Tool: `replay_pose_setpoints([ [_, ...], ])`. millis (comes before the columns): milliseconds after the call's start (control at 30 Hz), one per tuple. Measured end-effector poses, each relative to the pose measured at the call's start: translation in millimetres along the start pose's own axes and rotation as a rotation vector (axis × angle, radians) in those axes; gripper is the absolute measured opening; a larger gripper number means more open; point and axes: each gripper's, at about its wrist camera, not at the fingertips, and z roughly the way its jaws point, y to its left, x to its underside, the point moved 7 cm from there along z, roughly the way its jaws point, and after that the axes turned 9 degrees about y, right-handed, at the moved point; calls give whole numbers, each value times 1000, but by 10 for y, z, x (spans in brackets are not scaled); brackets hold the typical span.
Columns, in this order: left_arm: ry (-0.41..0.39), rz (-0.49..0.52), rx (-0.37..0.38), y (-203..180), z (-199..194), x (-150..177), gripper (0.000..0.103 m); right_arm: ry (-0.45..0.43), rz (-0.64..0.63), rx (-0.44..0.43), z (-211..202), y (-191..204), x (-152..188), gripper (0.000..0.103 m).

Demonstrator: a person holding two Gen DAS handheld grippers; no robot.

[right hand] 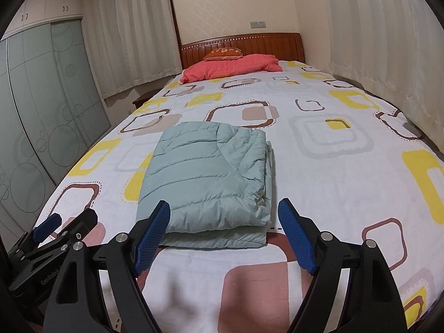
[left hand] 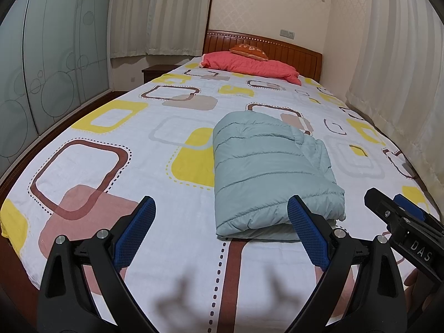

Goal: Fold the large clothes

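Observation:
A light teal puffer jacket [left hand: 266,166] [right hand: 205,172] lies folded into a thick rectangle on the patterned bed sheet [left hand: 138,138] [right hand: 319,183]. My left gripper [left hand: 222,205] is open just short of the jacket's near edge, its blue pads wide apart and holding nothing. My right gripper [right hand: 224,205] is open too, and its fingers frame the near edge of the fold without pressing on it. Each gripper shows in the other's view: the right gripper [left hand: 388,199] at the far right, the left gripper [right hand: 73,216] at the lower left.
A pink quilt [left hand: 249,65] [right hand: 230,66] and an orange cushion [left hand: 249,48] lie by the wooden headboard [right hand: 241,41]. Frosted wardrobe doors [left hand: 55,55] run along the left. Curtains [left hand: 402,55] hang on the right. A dark nightstand [left hand: 155,70] stands beside the bed.

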Motion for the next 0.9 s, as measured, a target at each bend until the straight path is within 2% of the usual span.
replay_pose_setpoints([
  [900, -20, 2, 11, -9, -125, 0, 96, -16, -11, -3, -80, 70, -34, 79],
])
